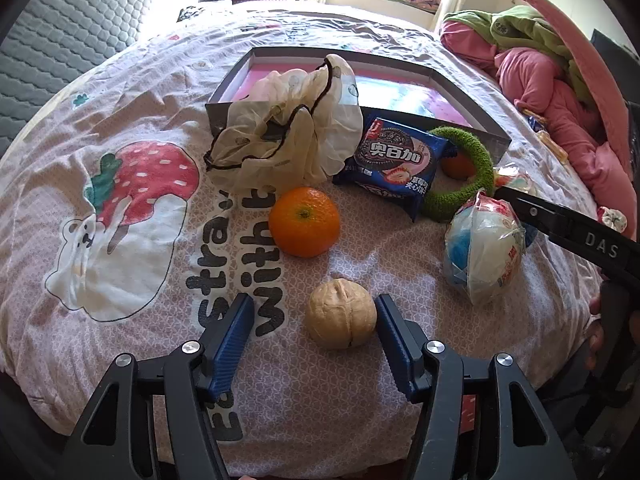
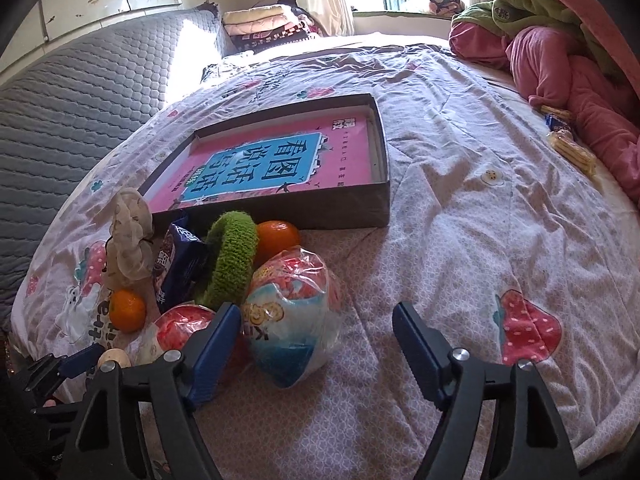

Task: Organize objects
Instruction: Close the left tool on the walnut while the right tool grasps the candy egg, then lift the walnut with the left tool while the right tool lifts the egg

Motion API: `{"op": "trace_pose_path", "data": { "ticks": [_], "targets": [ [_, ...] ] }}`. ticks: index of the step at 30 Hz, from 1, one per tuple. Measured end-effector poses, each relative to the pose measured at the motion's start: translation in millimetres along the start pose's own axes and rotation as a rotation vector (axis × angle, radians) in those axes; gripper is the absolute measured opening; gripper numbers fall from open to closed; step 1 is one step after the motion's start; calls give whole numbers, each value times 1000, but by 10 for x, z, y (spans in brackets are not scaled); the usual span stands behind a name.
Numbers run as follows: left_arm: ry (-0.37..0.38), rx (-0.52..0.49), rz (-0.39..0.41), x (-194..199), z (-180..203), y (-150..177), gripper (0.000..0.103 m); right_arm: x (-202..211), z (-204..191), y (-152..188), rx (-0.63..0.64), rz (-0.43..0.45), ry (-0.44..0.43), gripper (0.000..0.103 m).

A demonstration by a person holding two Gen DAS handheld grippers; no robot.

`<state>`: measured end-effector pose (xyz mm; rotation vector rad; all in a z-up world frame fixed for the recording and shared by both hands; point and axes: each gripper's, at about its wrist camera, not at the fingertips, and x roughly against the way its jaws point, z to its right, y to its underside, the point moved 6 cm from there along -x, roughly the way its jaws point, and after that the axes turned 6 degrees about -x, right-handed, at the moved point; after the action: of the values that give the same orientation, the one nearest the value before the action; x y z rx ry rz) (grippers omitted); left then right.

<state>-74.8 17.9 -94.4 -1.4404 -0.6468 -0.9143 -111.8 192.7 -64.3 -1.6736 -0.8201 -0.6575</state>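
A tan walnut (image 1: pixel 341 314) lies on the bed between the fingers of my open left gripper (image 1: pixel 314 316), close to the right finger. Beyond it lie an orange (image 1: pixel 304 221), a cream scrunchie (image 1: pixel 280 136), a blue cookie pack (image 1: pixel 394 160), a green ring (image 1: pixel 466 172) around a second orange (image 1: pixel 456 166), and a wrapped egg-shaped toy (image 1: pixel 484 248). A shallow grey box (image 2: pixel 384 168) with a pink book inside lies behind them. My right gripper (image 2: pixel 316 328) is open; a wrapped egg toy (image 2: pixel 294 316) sits just inside its left finger, with another wrapped egg (image 2: pixel 184 326) further left.
The bed carries a pink-and-white strawberry-print cover (image 2: pixel 460 208). A pile of pink and green clothes (image 2: pixel 560 52) and some snack packs (image 2: pixel 568 144) lie at the far right. A grey quilted mattress (image 2: pixel 80 92) stands to the left.
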Motion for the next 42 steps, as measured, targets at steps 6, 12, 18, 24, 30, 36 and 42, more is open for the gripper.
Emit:
{"op": "trace_pose_path", "data": {
  "ticks": [6,12,18,24,30,36,42],
  "targets": [
    [3,-8,2,-27,37,-17,51,-87,-58,-17,12,-7,-15,64],
    [9,-12,11,-30,72,-32,36,-143,-66,-3,23,-19,-28,53],
    [23,4,18,-20,48,-43,33,-80,-55,-18,36,17,-18,52],
    [34,17,40,65,45,-63,33,88,-19,-51,46,85,9,52],
    [16,6,103,242,72,-124,33,230,-45,-66,48,134,-9,52],
    [6,-4,126,317,108,-174,33,278,-182,-46,80,147,-33,52],
    [-16,12,147,369,64,-245,33,350,-320,-26,119,178,-50,52]
  ]
}}
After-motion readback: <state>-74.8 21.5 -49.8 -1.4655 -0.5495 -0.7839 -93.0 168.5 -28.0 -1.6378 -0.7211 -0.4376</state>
